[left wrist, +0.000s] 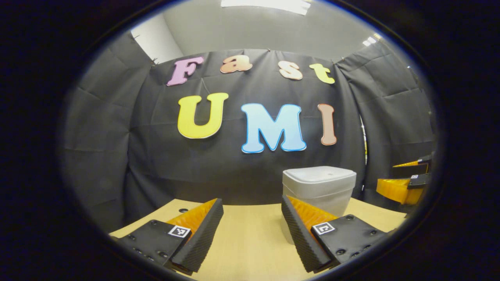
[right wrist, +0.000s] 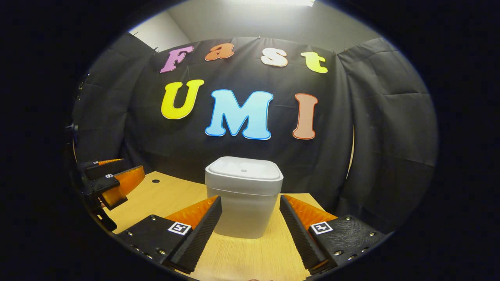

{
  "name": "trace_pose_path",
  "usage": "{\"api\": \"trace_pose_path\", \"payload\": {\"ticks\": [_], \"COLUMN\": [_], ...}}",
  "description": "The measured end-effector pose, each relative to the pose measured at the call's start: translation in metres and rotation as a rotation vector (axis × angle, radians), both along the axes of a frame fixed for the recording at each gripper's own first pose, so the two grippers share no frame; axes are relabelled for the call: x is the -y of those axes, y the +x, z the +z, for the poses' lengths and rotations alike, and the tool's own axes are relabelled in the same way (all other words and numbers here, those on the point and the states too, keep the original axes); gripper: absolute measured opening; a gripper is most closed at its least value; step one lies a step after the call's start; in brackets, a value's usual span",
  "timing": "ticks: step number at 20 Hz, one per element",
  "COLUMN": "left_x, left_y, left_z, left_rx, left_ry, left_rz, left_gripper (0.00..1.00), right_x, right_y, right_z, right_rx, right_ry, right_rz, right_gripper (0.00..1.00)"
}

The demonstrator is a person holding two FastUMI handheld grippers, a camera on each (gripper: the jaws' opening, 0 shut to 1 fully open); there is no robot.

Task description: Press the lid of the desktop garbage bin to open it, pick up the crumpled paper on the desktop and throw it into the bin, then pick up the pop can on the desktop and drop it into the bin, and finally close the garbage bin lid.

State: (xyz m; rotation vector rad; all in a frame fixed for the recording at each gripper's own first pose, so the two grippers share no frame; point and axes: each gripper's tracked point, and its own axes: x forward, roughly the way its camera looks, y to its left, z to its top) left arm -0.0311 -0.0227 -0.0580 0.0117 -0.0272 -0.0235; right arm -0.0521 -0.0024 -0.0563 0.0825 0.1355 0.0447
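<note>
Starting at step one: tabletop point(right wrist: 168, 195) carries the garbage bin point(right wrist: 244, 203) dead ahead of the right claw point(right wrist: 250, 230), lid point(right wrist: 244, 169) down and unpressed, left claw point(left wrist: 252, 234) off to its side, both claws open and empty, so next move looks like a press onto the lid.

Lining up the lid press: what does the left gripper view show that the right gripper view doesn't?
Left gripper view: bin off to the right, partly behind one finger, lid seen edge-on, right tongs at far right.
Right gripper view: bin centred between the open right tongs, lid top in full, left tongs at far left.
Both: lid closed, wooden table.
</note>
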Motion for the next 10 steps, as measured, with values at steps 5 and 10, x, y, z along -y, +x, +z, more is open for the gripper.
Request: {"api": "trace_pose_path", "payload": {"ticks": [5, 10], "left_x": [0.052, 0.105], "left_y": [-0.012, -0.019], "left_z": [0.019, 0.034], "left_rx": [0.015, 0.022], "left_ry": [-0.010, -0.022], "left_rz": [0.039, 0.031], "left_gripper": [0.98, 1.00], "right_x": [0.047, 0.068], "right_y": [-0.002, -0.007], "right_z": [0.003, 0.017], "right_rx": [0.035, 0.108], "right_ry": [-0.024, -0.024], "right_rz": [0.018, 0.064], "right_gripper": [0.95, 0.95]}}
